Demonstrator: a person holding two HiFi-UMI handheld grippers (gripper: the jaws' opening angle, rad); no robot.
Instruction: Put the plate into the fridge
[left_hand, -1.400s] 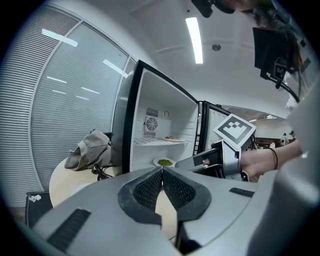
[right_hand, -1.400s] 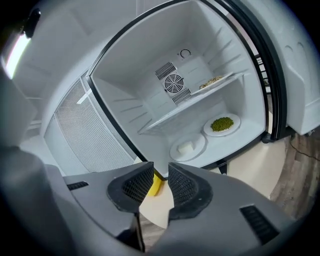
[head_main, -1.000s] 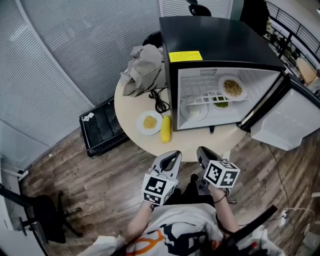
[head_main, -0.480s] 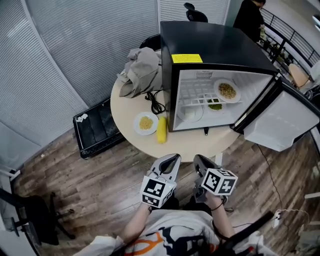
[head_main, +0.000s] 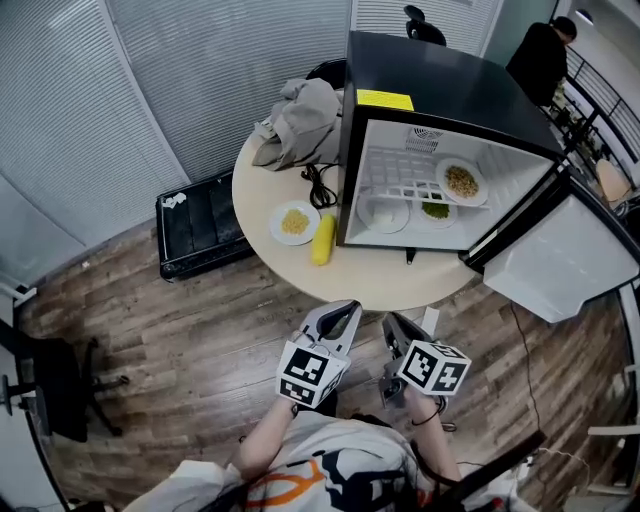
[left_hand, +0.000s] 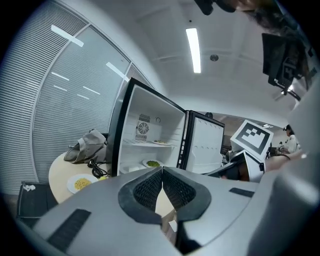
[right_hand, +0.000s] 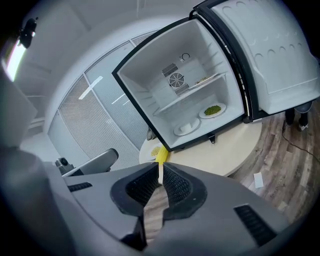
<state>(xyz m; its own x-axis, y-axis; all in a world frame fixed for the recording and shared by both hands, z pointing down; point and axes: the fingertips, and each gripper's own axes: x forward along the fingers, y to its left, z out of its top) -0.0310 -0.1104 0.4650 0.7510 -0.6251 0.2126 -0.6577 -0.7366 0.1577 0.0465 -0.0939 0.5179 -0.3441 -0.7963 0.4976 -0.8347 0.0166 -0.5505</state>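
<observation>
Plate (head_main: 294, 222) sat on the table (head_main: 400, 285), left of the open fridge (head_main: 440, 90). Left gripper (head_main: 343, 310) jaws were closed, empty. Right gripper (head_main: 392, 322) jaws had just been closing to nearly together, empty, near side off the table.

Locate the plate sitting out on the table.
In the head view, the plate sits on the round table, left of the open fridge, beside the corn cob.

A plate (head_main: 294, 222) of yellow food sits beside a corn cob (head_main: 322, 240) on the round table (head_main: 380, 285), left of the open fridge (head_main: 440, 110).
</observation>
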